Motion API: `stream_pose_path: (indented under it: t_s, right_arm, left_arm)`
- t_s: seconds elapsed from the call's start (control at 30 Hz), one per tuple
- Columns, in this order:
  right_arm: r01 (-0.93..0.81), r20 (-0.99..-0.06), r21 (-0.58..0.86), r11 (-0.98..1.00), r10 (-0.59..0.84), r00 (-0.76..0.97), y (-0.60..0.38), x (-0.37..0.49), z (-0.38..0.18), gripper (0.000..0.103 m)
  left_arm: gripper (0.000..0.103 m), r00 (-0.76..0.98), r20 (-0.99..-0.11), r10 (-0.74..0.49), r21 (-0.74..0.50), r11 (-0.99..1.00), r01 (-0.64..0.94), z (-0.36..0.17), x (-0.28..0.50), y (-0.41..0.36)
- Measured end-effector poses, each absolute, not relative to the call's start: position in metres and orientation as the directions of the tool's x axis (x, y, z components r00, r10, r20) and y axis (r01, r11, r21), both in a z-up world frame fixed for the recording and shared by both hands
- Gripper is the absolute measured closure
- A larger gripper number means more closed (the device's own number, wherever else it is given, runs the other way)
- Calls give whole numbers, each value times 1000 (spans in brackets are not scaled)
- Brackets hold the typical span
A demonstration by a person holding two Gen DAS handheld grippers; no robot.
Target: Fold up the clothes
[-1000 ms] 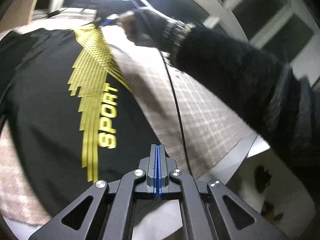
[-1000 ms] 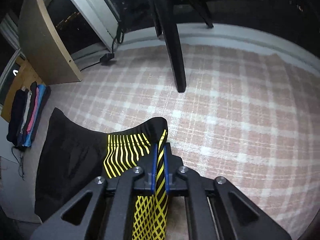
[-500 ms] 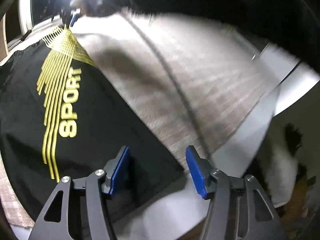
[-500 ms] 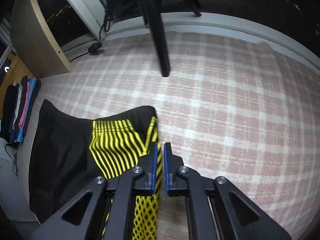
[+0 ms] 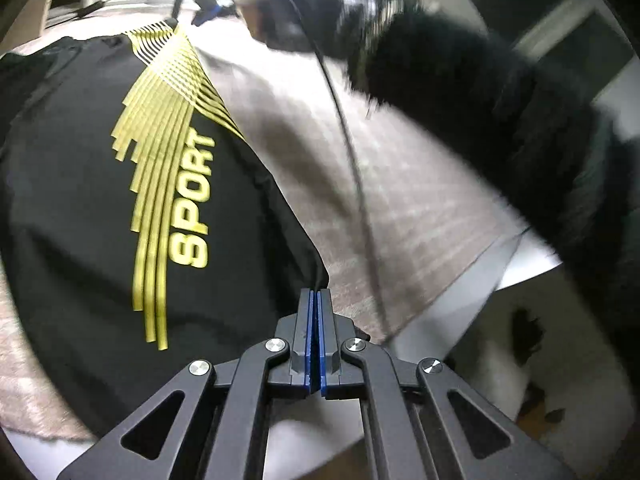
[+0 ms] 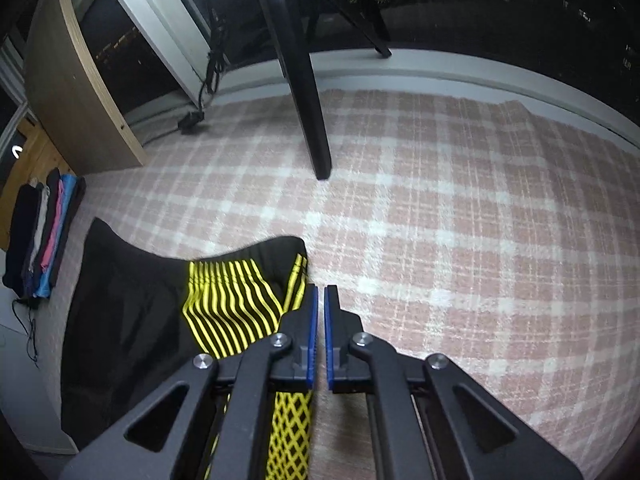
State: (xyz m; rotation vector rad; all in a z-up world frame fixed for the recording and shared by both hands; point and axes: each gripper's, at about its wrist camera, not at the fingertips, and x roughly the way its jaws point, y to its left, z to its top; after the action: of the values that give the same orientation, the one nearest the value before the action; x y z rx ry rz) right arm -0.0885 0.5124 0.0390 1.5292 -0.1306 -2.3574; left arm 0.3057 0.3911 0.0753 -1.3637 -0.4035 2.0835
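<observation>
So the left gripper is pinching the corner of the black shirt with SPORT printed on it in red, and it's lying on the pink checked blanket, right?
Almost. The SPORT lettering is yellow, not red, as the left wrist view shows. The rest holds: the left gripper is shut on a corner of the black shirt, which lies on the pink checked blanket.

The left black two-finger gripper with blue pads (image 5: 319,300) has its jaws pressed together, pinching a corner of black cloth between the pads. The right black two-finger gripper with blue pads (image 6: 321,300) shows a narrow slit between its pads — nothing in it. Seen from the left wrist, the person's right forearm in a fuzzy black sleeve (image 5: 480,96) reaches across — blurred.
</observation>
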Motion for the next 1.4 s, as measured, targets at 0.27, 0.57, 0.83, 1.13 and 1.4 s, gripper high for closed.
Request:
stream_pose_path:
  t_s: [0.27, 0.57, 0.83, 1.13, 1.4]
  right_arm:
    - [202, -859, 259, -945, -321, -399, 496, -87, 56, 100]
    - [169, -828, 324, -931, -365, -425, 470, -83, 73, 98]
    - [120, -901, 175, -977, -208, -381, 476, -94, 33, 62]
    - [140, -891, 214, -967, -252, -378, 467, -99, 26, 96]
    - [85, -847, 243, -966, -254, -467, 444, -79, 84, 97]
  left_arm:
    - [102, -335, -665, 667, -603, -745, -285, 96, 307, 351]
    - [102, -407, -658, 634, -601, -767, -224, 91, 325, 294]
    - [102, -380, -651, 657, -600, -752, -273, 81, 314, 292]
    - [102, -365, -640, 676, -615, -736, -283, 77, 312, 282]
    - [102, -438, -620, 651, -626, -747, -224, 89, 328, 217]
